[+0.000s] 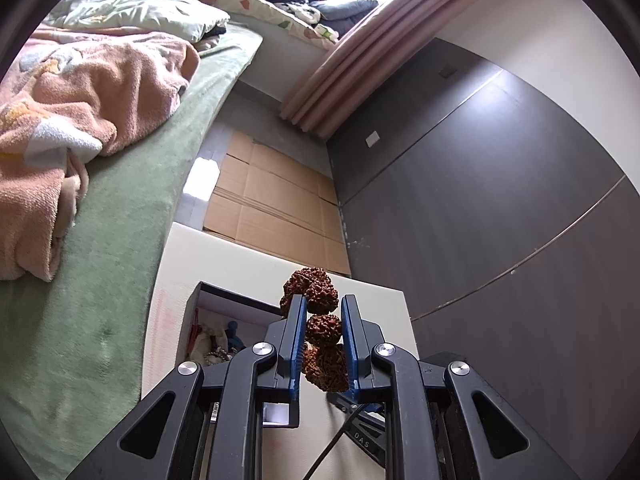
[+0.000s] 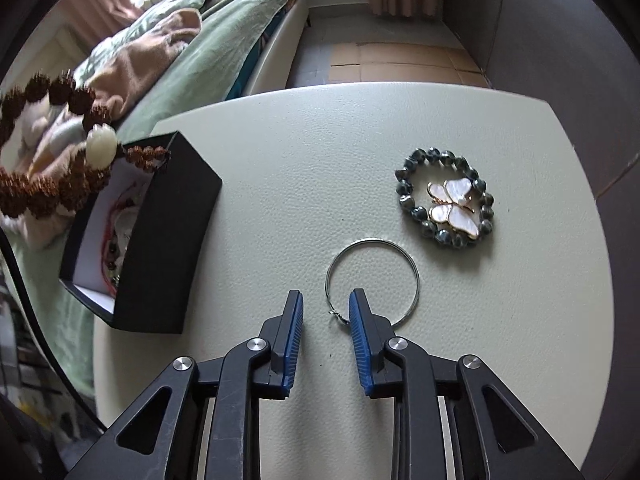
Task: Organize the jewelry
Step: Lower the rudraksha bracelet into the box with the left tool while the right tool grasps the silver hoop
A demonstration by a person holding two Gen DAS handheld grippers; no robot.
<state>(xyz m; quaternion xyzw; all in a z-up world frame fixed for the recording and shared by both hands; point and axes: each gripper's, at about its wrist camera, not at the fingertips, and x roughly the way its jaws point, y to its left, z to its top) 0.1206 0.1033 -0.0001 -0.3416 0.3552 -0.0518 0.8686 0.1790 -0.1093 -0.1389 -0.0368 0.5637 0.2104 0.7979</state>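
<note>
Above the table's left edge, the left gripper [image 1: 323, 304] is clamped on a brown seed-bead bracelet [image 1: 316, 320]: one rough bead pinched between the blue pads [image 1: 297, 340], more beads bunched above the tips and below them. From the right wrist camera the same bracelet [image 2: 52, 152] hangs in a loop in the air over the black box [image 2: 160, 248], a pale round bead [image 2: 102, 146] at the loop's near side; the picture is blurred there. Cannot tell if any bead touches the box rim.

Box sits open at the table's left edge, white lining inside, a red cord [image 2: 110, 232] and small beaded pieces [image 1: 218, 356] already in it; details too small to sort.

Right gripper [image 2: 326, 304] is empty, jaws parted to a moderate gap, low over the table's near-centre. Thin silver hoop [image 2: 372, 276] lies flat just ahead; its clasp end sits between the tips, right fingertip [image 2: 358, 308] overlapping the hoop's near edge. Contact not clear.

Toward the table's right side, a dark grey bead bracelet [image 2: 444, 196] lies flat with a white butterfly ornament [image 2: 454, 206] resting inside its ring, near the hoop but apart from it.

Beyond the table: bed [image 1: 132, 184] with green cover on the left, cardboard [image 1: 272, 208] on the floor.
</note>
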